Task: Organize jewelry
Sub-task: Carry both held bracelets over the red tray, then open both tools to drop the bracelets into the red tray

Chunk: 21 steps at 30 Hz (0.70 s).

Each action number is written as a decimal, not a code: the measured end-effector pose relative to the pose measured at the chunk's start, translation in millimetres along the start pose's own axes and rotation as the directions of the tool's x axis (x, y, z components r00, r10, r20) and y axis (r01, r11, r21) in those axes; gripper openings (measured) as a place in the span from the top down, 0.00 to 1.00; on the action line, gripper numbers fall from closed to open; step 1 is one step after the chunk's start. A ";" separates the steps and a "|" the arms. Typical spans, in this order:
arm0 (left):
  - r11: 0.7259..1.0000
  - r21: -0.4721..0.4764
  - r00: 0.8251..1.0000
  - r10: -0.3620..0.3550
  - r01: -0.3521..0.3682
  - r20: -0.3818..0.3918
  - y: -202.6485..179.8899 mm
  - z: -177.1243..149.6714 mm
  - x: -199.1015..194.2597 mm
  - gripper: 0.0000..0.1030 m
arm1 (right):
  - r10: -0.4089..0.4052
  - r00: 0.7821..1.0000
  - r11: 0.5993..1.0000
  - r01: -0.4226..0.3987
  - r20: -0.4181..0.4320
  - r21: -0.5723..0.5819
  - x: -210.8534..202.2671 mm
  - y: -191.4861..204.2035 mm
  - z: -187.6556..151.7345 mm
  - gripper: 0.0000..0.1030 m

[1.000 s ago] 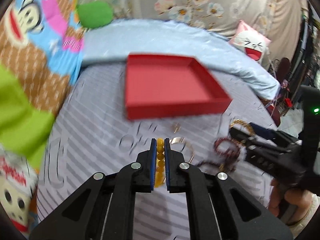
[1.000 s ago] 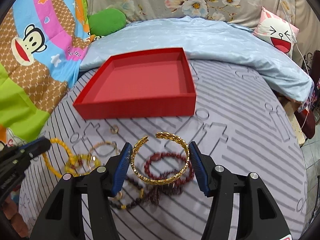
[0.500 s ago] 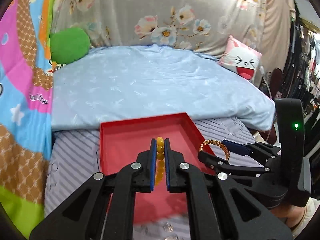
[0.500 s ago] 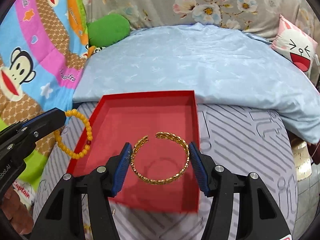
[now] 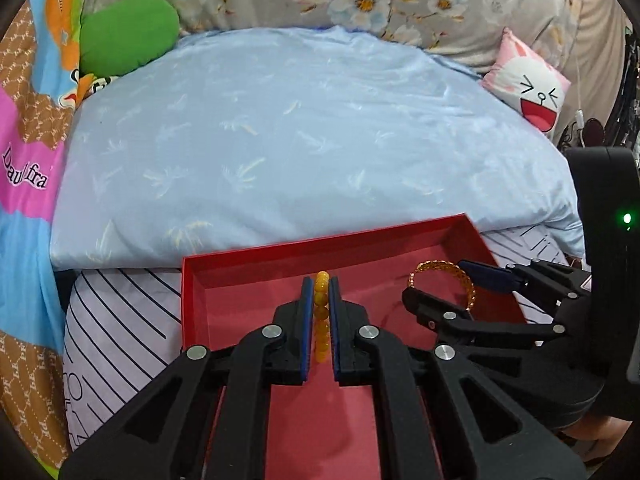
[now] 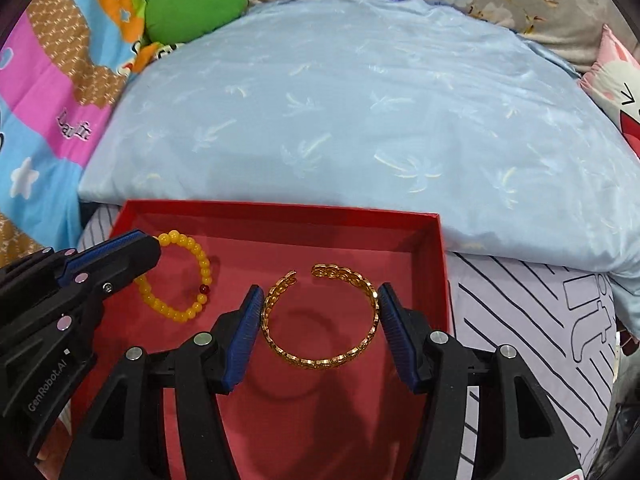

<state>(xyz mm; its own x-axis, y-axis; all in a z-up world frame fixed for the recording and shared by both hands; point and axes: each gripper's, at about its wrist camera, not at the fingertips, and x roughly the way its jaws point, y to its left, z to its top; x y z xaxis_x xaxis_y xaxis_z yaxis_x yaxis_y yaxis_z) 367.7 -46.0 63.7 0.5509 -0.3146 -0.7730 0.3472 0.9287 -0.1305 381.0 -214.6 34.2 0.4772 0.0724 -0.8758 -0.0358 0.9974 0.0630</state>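
Observation:
My left gripper (image 5: 320, 292) is shut on a yellow bead bracelet (image 5: 321, 312) and holds it above the floor of the red tray (image 5: 320, 248). From the right wrist view the bracelet (image 6: 180, 280) hangs from the left gripper (image 6: 148, 244) at the tray's left side. My right gripper (image 6: 318, 308) is shut on a gold open cuff bangle (image 6: 320, 320), held flat above the red tray (image 6: 280, 212). The bangle (image 5: 444, 276) and right gripper (image 5: 444, 284) show at the right in the left wrist view.
A light blue quilt (image 6: 360, 100) lies right behind the tray. A green pillow (image 6: 196, 4) and a pink cartoon cushion (image 5: 528, 88) sit at the back. The striped sheet (image 6: 540, 320) lies to the tray's right.
Both grippers have lifted their pieces off the striped sheet and carried them forward over the red tray. The other jewelry on the sheet has dropped out of view.

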 end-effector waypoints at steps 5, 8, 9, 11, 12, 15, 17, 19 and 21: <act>0.999 0.000 0.999 0.038 -0.038 -0.037 4.7 -0.5 10.2 0.93 | -0.013 0.999 1.000 0.013 -0.036 0.005 14.2 1.1 3.2 0.45; 0.998 -0.013 0.997 0.057 -0.058 -0.050 6.7 3.8 14.9 0.92 | -0.030 0.999 1.000 0.029 -0.042 -0.011 17.1 4.7 3.8 0.44; 0.997 -0.023 0.996 0.071 -0.072 -0.049 8.2 5.2 16.2 0.92 | -0.034 0.999 0.999 0.034 -0.040 -0.013 17.3 5.2 4.0 0.41; 0.995 -0.033 0.995 0.089 -0.090 -0.034 10.2 6.5 13.8 0.82 | -0.033 0.999 0.999 0.033 -0.023 0.000 13.5 2.7 4.1 0.36; 0.994 -0.043 0.995 0.101 -0.102 -0.025 12.0 7.2 11.0 0.78 | -0.028 1.000 1.000 0.028 -0.009 0.010 9.7 1.3 4.2 0.36; 0.991 -0.065 0.993 0.122 -0.121 0.009 16.9 9.6 -2.9 0.67 | -0.018 0.999 0.999 0.016 0.035 0.040 -9.0 -6.7 4.3 0.36; 0.989 -0.073 0.991 0.130 -0.128 0.025 18.7 10.1 -14.4 0.67 | -0.008 0.998 0.998 0.004 0.066 0.056 -26.9 -11.2 1.7 0.36; 0.989 -0.079 0.990 0.129 -0.125 0.049 18.7 7.6 -31.7 0.66 | 0.003 0.996 0.998 -0.009 0.093 0.065 -46.8 -14.3 -5.0 0.36; 0.988 -0.079 0.987 0.141 -0.134 0.079 16.5 2.0 -53.1 0.63 | 0.003 0.993 0.998 -0.011 0.118 0.068 -64.3 -15.5 -14.0 0.36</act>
<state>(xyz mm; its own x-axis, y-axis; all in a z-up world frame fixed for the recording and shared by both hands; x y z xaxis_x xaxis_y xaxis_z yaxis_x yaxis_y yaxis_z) 345.7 -14.5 103.8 0.6522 -0.1953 -0.7325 0.2086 0.9752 -0.0743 338.6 -234.8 82.9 0.5776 0.0753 -0.8128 0.0189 0.9942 0.1055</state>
